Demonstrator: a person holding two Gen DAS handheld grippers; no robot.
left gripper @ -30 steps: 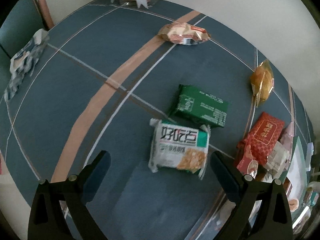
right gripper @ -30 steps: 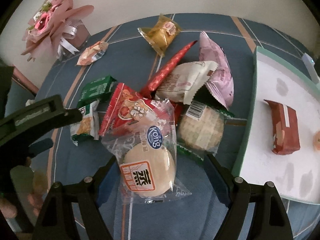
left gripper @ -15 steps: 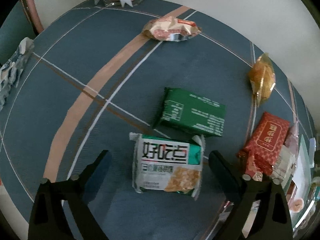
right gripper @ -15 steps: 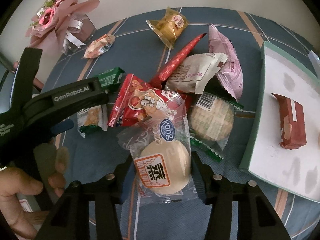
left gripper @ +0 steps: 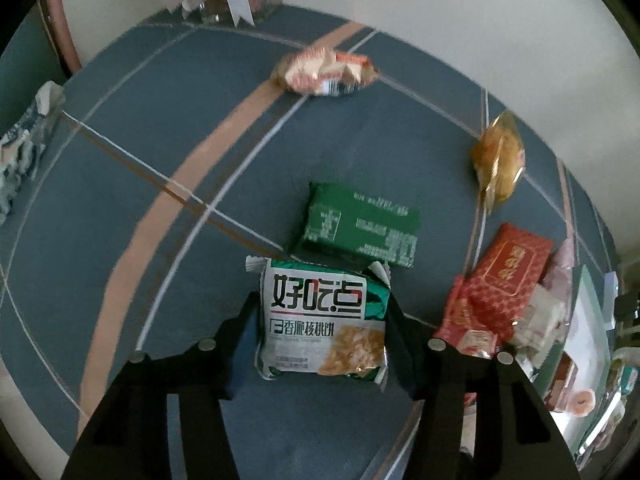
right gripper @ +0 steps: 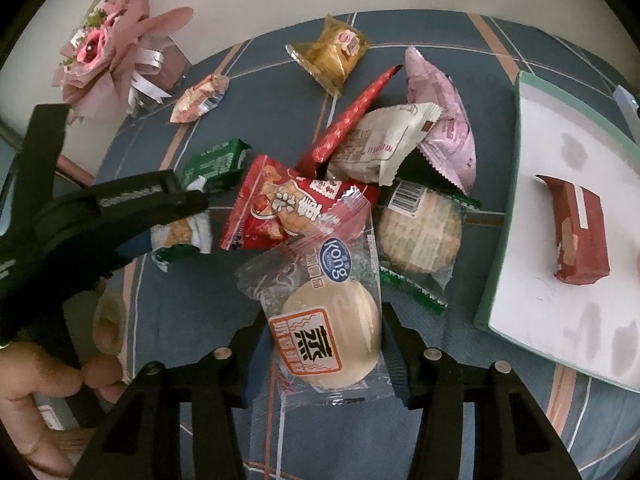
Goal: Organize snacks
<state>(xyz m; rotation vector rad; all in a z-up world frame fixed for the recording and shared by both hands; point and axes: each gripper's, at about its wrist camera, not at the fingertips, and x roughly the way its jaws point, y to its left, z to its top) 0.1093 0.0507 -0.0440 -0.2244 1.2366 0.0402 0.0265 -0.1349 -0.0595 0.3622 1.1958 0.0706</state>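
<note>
A white-and-green biscuit packet (left gripper: pixel 320 320) lies on the blue striped tablecloth (left gripper: pixel 120 200). My left gripper (left gripper: pixel 321 300) points down over it, jaws closing, and both pads touch the packet's sides. In the right wrist view the left gripper's finger (right gripper: pixel 160 200) covers part of that same packet. A clear packet with a round pale bun (right gripper: pixel 332 332) sits at the near edge of the snack pile. My right gripper (right gripper: pixel 323 316) is shut on it, one pad against each side.
A green packet (left gripper: pixel 360 228), a red packet (left gripper: pixel 508 272), a gold packet (left gripper: pixel 498 160) and an orange wrapper (left gripper: pixel 324 72) lie around. Several snacks are piled by the bun. A teal-rimmed white tray (right gripper: pixel 500 240) at right holds a brown bar (right gripper: pixel 580 232). A pink bouquet (right gripper: pixel 108 48) stands far left.
My left gripper came down over the biscuit packet and its jaws closed in from wide to the packet's sides. The right jaws narrowed onto the bun packet. The left gripper entered the right wrist view.
</note>
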